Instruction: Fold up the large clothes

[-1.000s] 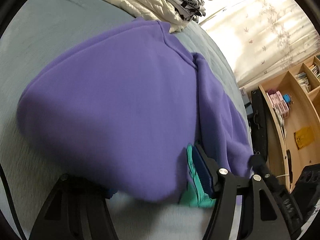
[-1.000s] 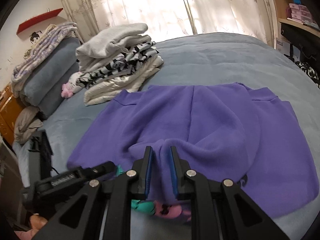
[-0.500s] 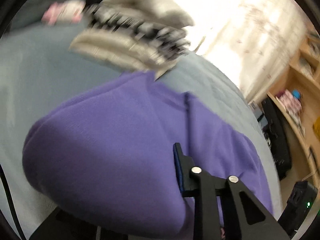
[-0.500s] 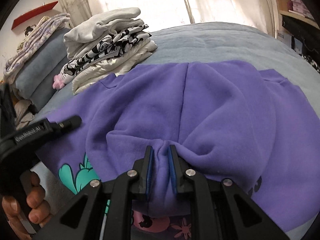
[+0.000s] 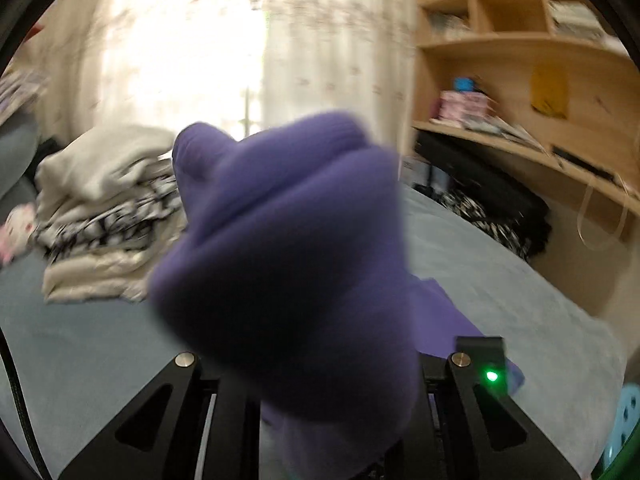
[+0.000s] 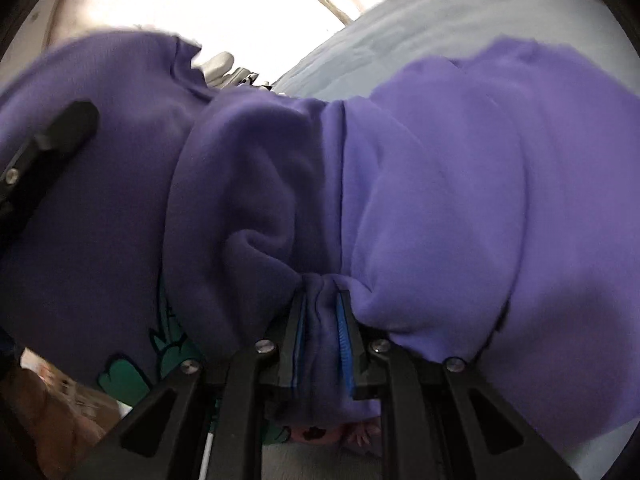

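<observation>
One folded pile (image 5: 100, 208) behind sweatshirt (image 5: 288, 248)

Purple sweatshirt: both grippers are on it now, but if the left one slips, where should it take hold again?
Probably on the sweatshirt's near folded edge, beside the right gripper, which pinches a gathered ridge there. Come in low from the near side, jaws across the edge: the bunched layers give a thick lip. The left gripper is buried in fabric now, so its exact bite is hidden.

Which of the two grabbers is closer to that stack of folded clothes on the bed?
Likely the left. The left gripper, holding the purple sweatshirt, faces the stack of folded clothes just ahead. From the right gripper, sweatshirt fabric hides almost all of the stack.
</observation>
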The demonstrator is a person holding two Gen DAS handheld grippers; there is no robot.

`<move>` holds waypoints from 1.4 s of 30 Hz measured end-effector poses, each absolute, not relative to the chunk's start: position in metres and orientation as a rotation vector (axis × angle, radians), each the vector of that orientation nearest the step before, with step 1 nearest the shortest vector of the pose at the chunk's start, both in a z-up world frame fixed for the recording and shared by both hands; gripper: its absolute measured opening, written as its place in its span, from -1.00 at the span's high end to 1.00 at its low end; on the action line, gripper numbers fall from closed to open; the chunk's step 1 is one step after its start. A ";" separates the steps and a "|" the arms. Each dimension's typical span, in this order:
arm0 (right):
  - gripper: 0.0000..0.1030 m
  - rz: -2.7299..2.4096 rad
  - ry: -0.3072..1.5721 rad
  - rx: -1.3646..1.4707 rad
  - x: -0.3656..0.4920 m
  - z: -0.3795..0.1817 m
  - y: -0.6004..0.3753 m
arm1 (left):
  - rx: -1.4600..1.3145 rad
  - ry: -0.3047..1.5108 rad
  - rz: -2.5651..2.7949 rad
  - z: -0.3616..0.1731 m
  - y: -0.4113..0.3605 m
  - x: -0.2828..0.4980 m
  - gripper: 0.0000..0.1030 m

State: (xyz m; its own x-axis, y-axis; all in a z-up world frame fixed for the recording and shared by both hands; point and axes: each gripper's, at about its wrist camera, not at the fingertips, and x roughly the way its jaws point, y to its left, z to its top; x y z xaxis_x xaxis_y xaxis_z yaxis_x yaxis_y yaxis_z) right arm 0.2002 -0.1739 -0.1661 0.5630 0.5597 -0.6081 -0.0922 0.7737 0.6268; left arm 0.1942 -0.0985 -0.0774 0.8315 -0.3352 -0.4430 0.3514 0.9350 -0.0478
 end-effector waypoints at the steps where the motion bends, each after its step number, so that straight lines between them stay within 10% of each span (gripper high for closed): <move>1: 0.71 0.424 0.915 0.609 0.198 -0.166 -0.181 | 0.067 0.467 -0.385 -0.077 -0.112 0.194 0.68; 28: 0.65 0.091 0.804 0.793 0.109 -0.132 -0.381 | 0.526 0.608 -0.505 -0.193 -0.291 0.187 0.58; 36: 0.00 0.223 0.757 0.900 0.131 -0.104 -0.405 | 0.533 0.607 -0.617 -0.183 -0.284 0.181 -0.09; 42: -0.04 0.281 0.824 0.777 0.160 -0.078 -0.386 | 0.520 0.624 -0.690 -0.175 -0.281 0.179 -0.36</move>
State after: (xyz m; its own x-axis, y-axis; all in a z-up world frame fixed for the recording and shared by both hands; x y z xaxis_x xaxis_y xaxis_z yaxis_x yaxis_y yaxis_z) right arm 0.1601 -0.3864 -0.0779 0.6619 0.5072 -0.5520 0.0638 0.6956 0.7156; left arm 0.1785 -0.2806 -0.1754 0.6070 -0.4188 -0.6754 0.7139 0.6608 0.2317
